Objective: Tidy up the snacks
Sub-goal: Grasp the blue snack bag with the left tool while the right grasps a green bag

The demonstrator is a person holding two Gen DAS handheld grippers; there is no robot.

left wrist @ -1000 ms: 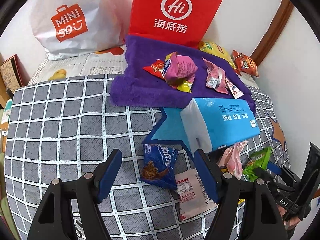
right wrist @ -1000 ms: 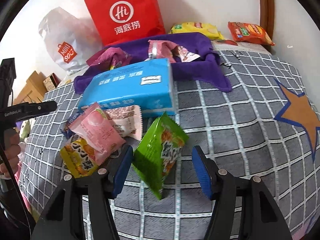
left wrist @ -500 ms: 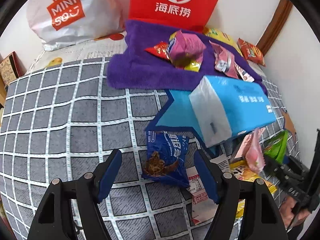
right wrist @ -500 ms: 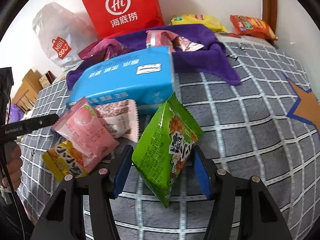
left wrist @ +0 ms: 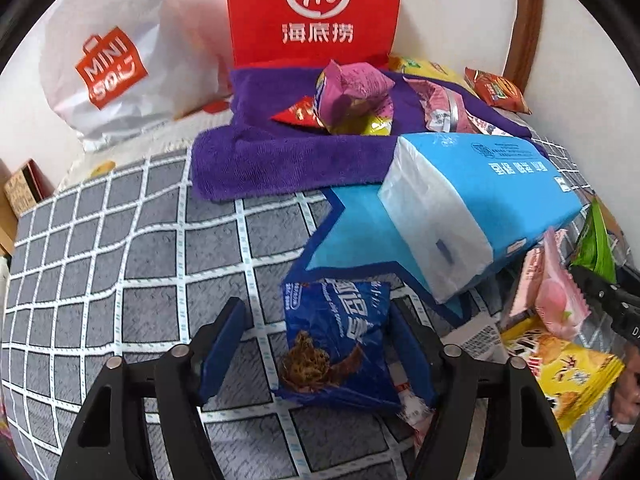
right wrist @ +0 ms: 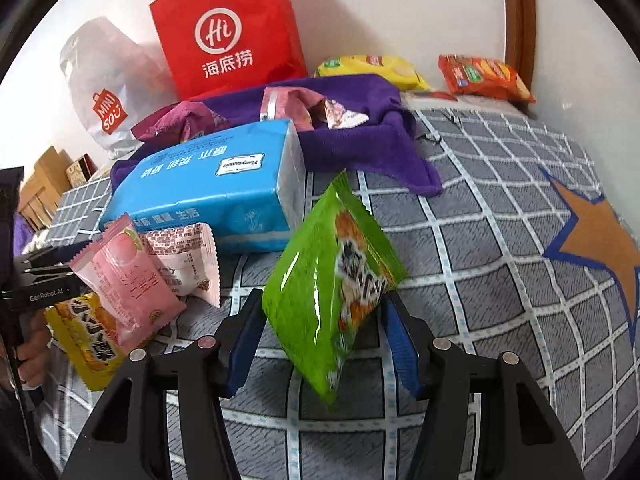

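A dark blue snack packet (left wrist: 336, 340) lies on the grey checked bedspread (left wrist: 120, 240) between the fingers of my left gripper (left wrist: 316, 308). Its jaws are closing; the right finger touches the packet's edge and the left finger stands a little off it. My right gripper (right wrist: 323, 300) is shut on a green snack packet (right wrist: 332, 280), which stands tilted between the pads. Pink (right wrist: 124, 276), white (right wrist: 188, 260) and yellow (right wrist: 88, 340) packets lie to its left. More snacks (left wrist: 352, 96) are piled on a purple towel (left wrist: 280, 160).
A blue tissue pack (left wrist: 472, 200) lies between the towel and the loose packets. A red paper bag (left wrist: 316, 12) and a white shopping bag (left wrist: 116, 68) stand against the back wall. Yellow (right wrist: 368, 66) and orange (right wrist: 484, 76) packets lie by the wooden frame. A hand (right wrist: 32, 344) holds the left gripper.
The left gripper sank toward the blue packet and its jaws narrowed around it. The right gripper moved in around the green packet, which now stands more upright between its pads.
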